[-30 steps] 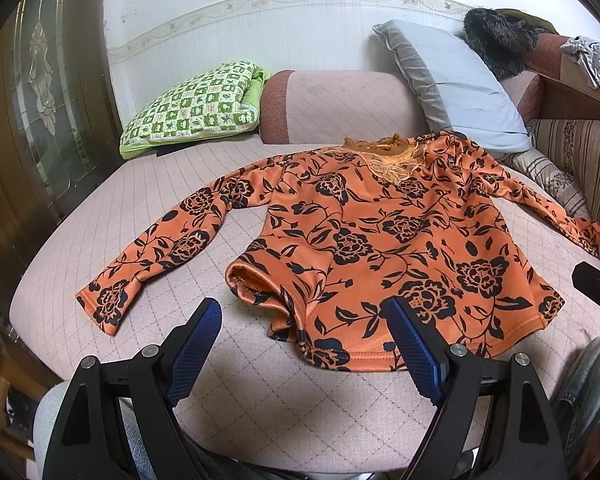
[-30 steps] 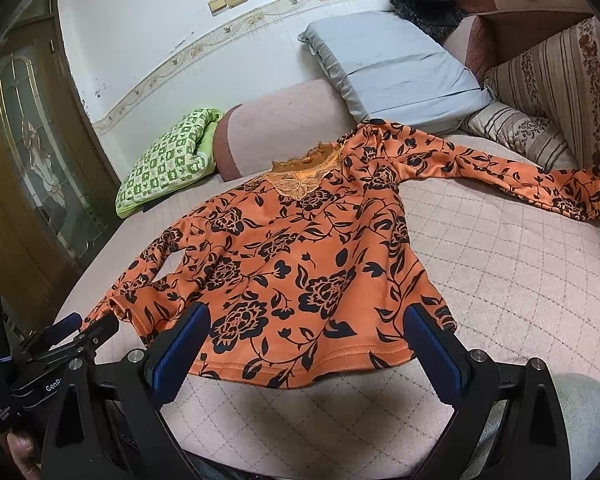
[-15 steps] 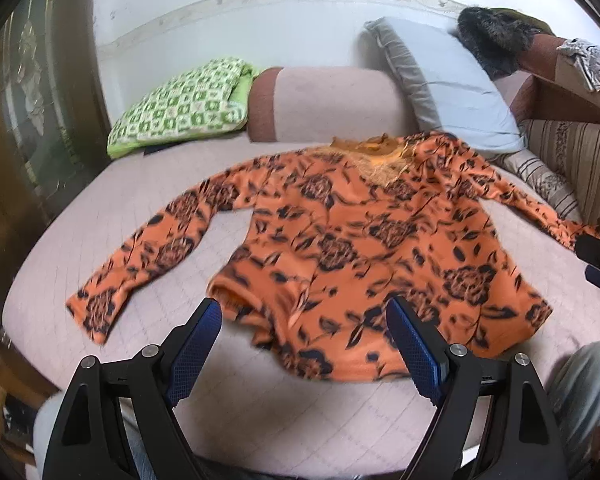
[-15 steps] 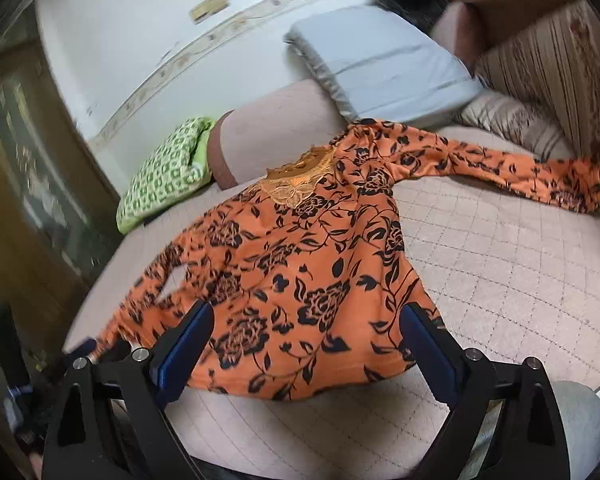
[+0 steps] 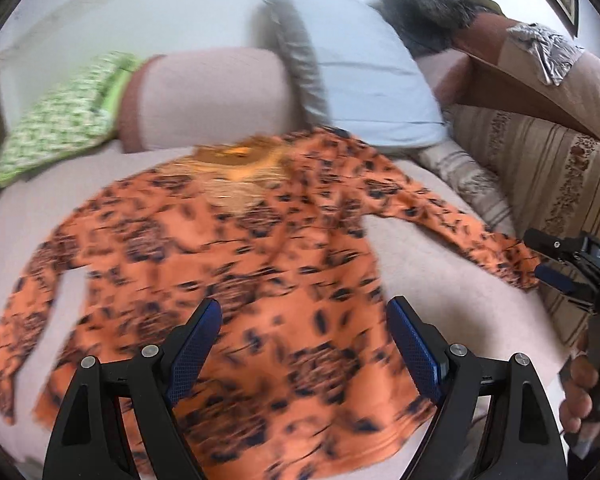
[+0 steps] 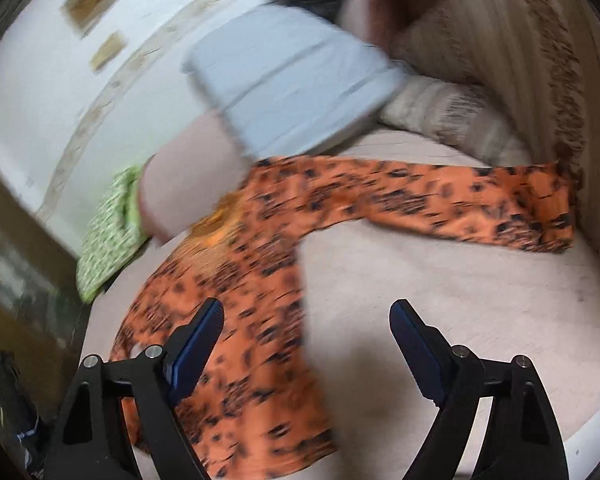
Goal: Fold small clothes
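An orange long-sleeved top with black flowers (image 5: 228,264) lies spread flat on the pink quilted bed, collar away from me, both sleeves out to the sides. My left gripper (image 5: 304,344) is open and empty, hovering over the top's lower hem. My right gripper (image 6: 306,344) is open and empty, above the top's right edge (image 6: 236,320) and bare bed. The right sleeve (image 6: 460,200) stretches toward the striped cushion. The right gripper also shows in the left wrist view (image 5: 560,268), close to the right cuff. Both views are motion-blurred.
A pink bolster (image 5: 208,96), a green checked cushion (image 5: 60,120) and a grey-blue pillow (image 5: 364,92) line the back. Striped cushions (image 5: 552,184) and a sofa arm stand at the right. A dark wooden door (image 6: 16,280) is at the left.
Both grippers have moved forward and to the right over the top, staying open. The right gripper now sits near the right sleeve's cuff. The top has not moved.
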`<state>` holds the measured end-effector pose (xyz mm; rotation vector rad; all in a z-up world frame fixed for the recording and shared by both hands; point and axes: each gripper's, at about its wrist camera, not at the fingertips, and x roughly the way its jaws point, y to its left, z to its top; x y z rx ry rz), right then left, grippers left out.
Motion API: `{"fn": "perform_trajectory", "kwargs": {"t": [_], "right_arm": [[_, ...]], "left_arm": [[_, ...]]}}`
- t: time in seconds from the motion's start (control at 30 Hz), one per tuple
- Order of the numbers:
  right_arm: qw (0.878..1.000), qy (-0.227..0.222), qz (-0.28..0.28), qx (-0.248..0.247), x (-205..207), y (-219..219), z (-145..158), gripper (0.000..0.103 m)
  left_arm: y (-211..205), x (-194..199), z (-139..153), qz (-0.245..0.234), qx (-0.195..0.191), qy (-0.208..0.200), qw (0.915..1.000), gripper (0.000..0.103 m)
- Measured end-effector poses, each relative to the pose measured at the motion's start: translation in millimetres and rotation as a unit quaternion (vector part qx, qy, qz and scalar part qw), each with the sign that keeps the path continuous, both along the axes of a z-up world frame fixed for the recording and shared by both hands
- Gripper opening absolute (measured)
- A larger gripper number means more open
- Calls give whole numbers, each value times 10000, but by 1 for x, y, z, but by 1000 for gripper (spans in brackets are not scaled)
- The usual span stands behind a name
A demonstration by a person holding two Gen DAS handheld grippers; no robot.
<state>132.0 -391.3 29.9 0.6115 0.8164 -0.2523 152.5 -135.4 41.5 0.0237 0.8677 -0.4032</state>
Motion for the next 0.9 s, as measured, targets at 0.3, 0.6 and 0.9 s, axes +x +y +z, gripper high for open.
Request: {"fn": "perform_trajectory", "kwargs": {"t": [0.3, 0.6, 0.9], "right_arm": [[9769, 1070, -1826, -297, -31, -148, -53, 87], [9458, 1850, -2596, -613, -12, -192, -112, 51], [9722, 585, -1885, -1261, -4, -122, -21, 5]], "left_arm": [[-67, 53, -36, -372, 23, 249, 9990, 85], [-94, 62, -55, -437, -57, 370, 9983, 85], [-46, 64, -29, -242, -408, 356, 9982, 85]]}}
